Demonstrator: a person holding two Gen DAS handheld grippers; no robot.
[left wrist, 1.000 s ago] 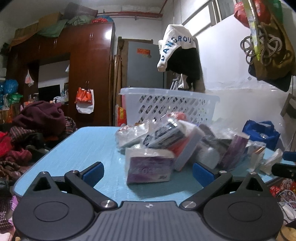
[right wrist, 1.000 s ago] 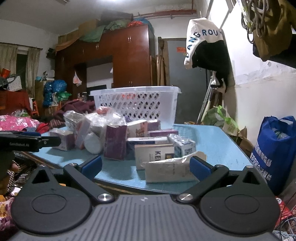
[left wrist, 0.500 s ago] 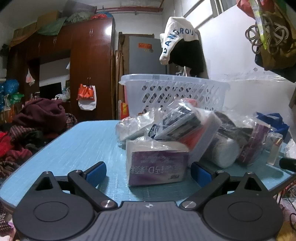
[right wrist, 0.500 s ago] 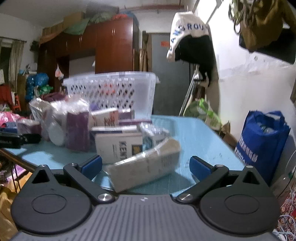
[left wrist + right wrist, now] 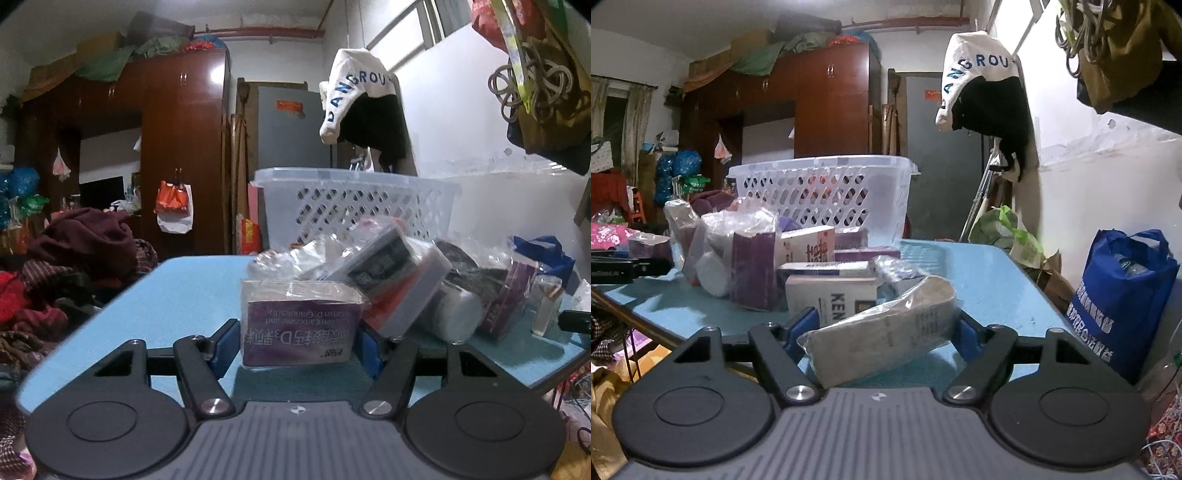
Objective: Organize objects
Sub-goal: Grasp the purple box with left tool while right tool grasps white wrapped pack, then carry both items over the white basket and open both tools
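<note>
White plastic basket (image 5: 354, 206) at the tabletop's (image 5: 177, 291) far end shows reddish contents through its holes, while in front my closing jaws bracket the purple box (image 5: 299, 328) left, the wrapped packet (image 5: 882, 328) right.

Left gripper (image 5: 297, 345) and right gripper (image 5: 882, 332) point nearly level — fingers closing, a package between each pair.

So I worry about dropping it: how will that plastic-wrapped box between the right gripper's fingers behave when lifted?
The right gripper is closing around the wrapped box. Its loose, shiny wrap looks slippery, so it may slide. It lies tilted across the fingers, so it could swing when raised. It is probably light and fairly stiff, being a thin carton.
</note>
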